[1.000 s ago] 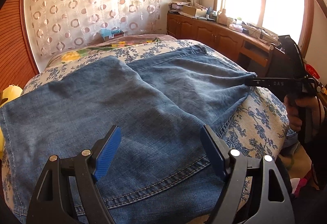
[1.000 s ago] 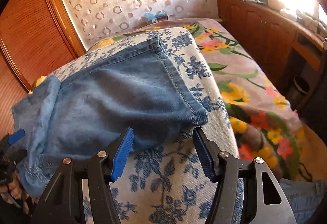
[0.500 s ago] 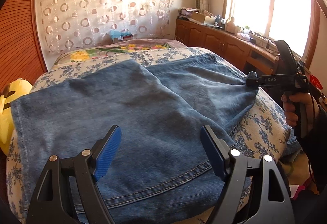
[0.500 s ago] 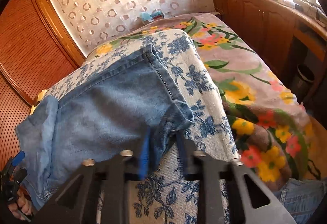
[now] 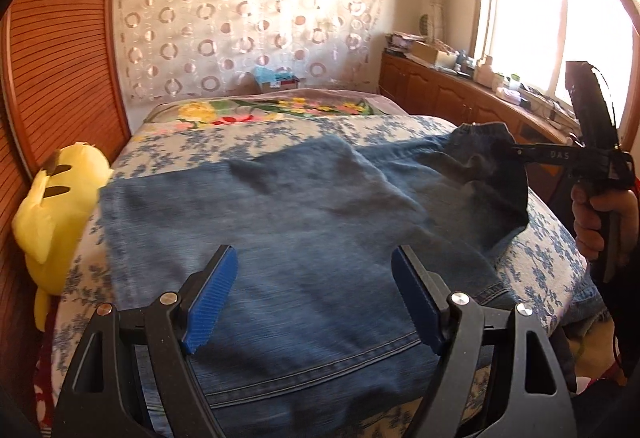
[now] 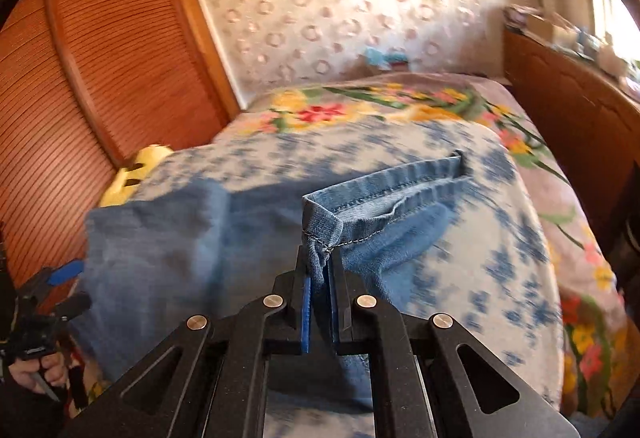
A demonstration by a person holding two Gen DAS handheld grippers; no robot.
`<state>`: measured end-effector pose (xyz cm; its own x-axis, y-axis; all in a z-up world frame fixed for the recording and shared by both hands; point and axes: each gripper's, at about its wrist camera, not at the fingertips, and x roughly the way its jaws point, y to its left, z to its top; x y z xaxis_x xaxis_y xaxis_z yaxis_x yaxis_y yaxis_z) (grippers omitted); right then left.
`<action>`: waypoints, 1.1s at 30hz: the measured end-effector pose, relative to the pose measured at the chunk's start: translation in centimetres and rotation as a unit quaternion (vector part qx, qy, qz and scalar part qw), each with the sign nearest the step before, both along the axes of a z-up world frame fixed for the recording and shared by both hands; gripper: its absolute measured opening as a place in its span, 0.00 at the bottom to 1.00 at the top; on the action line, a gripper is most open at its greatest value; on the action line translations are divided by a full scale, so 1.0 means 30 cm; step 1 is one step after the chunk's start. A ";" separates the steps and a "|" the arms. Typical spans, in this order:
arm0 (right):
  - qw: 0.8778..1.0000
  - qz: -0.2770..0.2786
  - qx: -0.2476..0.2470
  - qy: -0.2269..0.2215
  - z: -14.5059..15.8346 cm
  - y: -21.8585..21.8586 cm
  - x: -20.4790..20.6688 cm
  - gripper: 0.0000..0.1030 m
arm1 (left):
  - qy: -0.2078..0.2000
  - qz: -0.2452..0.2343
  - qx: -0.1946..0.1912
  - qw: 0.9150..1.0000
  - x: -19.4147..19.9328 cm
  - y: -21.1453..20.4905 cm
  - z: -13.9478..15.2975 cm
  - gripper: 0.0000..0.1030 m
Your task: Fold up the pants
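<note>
While hem lifts, right tool (image 6: 319, 270) pinching jeans (image 6: 192, 238)

The near end of the jeans (image 5: 304, 238) is running off the bottom of the left view. The right gripper (image 6: 319, 270) is covering the hem corner it is pinching. The bed (image 6: 480, 270) is looking smeared in the right view. The toy (image 5: 56, 206) is half hiding behind the bed's left edge.
</note>
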<state>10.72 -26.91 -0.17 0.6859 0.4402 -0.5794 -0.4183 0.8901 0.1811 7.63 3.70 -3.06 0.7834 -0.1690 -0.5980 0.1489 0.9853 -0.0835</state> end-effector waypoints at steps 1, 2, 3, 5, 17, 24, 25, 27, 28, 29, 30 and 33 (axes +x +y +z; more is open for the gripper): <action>1.000 0.008 0.000 -0.005 0.014 0.024 -0.006 0.06 | -0.001 0.004 -0.001 1.000 -0.001 0.012 0.004 0.78; 1.000 0.019 0.000 -0.012 0.035 0.051 -0.016 0.06 | -0.002 0.008 -0.001 1.000 -0.004 0.025 0.010 0.78; 1.000 0.026 0.002 -0.017 0.054 0.072 -0.025 0.06 | -0.005 0.013 -0.002 1.000 -0.009 0.035 0.018 0.78; 0.999 0.040 0.006 -0.030 0.097 0.112 -0.045 0.06 | -0.010 0.020 0.000 1.000 -0.018 0.054 0.038 0.78; 0.989 0.131 0.024 -0.061 0.261 0.297 -0.127 0.06 | -0.044 0.049 -0.002 0.998 -0.097 0.152 0.150 0.78; 0.977 0.200 0.031 -0.060 0.270 0.417 -0.164 0.06 | -0.045 0.065 -0.002 0.997 -0.114 0.202 0.155 0.78; 0.976 0.208 0.029 -0.056 0.258 0.429 -0.149 0.06 | -0.044 0.068 -0.004 0.997 -0.115 0.209 0.151 0.78; 0.975 0.216 0.021 -0.048 0.226 0.439 -0.100 0.06 | -0.041 0.073 -0.005 0.996 -0.112 0.220 0.142 0.78; 0.975 0.217 0.017 -0.045 0.209 0.443 -0.079 0.06 | -0.039 0.075 -0.005 0.996 -0.109 0.224 0.137 0.78; 0.975 0.218 0.014 -0.040 0.195 0.447 -0.057 0.06 | -0.038 0.076 -0.005 0.996 -0.108 0.226 0.135 0.78; 0.976 0.217 0.009 -0.035 0.189 0.468 -0.031 0.06 | -0.037 0.077 -0.006 0.996 -0.108 0.230 0.130 0.78; 0.978 0.206 -0.006 -0.025 0.171 0.475 0.006 0.19 | -0.034 0.076 -0.006 0.997 -0.107 0.228 0.117 0.78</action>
<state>10.91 -12.66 4.96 0.4797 0.6783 -0.5566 -0.7502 0.6461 0.1408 4.42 10.56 0.46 0.8393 -0.0522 -0.5412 0.0042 0.9960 -0.0896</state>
